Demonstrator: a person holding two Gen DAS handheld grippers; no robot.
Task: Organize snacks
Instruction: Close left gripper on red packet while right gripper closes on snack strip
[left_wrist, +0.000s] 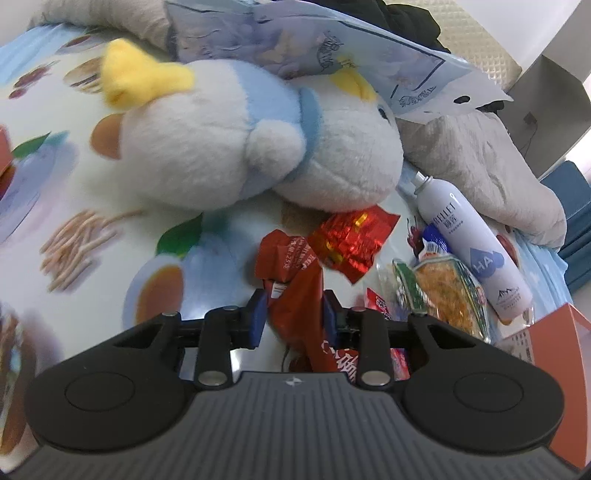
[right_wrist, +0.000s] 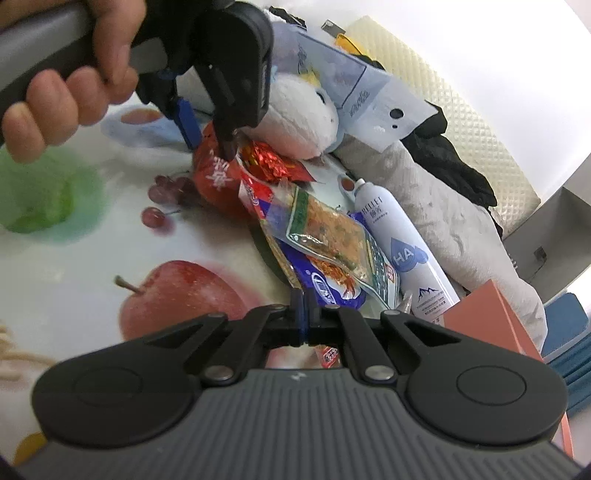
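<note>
A crumpled red snack packet (left_wrist: 295, 291) stands between the blue pads of my left gripper (left_wrist: 293, 315), which is shut on it. In the right wrist view the same left gripper (right_wrist: 207, 136) comes down from the top left, pinching that red packet (right_wrist: 214, 177), with a person's hand (right_wrist: 74, 85) on its handle. My right gripper (right_wrist: 304, 317) has its pads together on the lower corner of a blue snack packet (right_wrist: 321, 284). A clear packet with a green edge and orange contents (right_wrist: 325, 232) lies on top of the blue one. A shiny red foil packet (left_wrist: 351, 240) lies just beyond the left gripper.
A white and blue plush toy (left_wrist: 240, 147) lies behind the snacks. A white spray bottle (left_wrist: 476, 251) and grey cloth (left_wrist: 480, 158) are to the right, with an orange box (left_wrist: 554, 332) at the near right. The tablecloth (right_wrist: 110, 236) has fruit prints.
</note>
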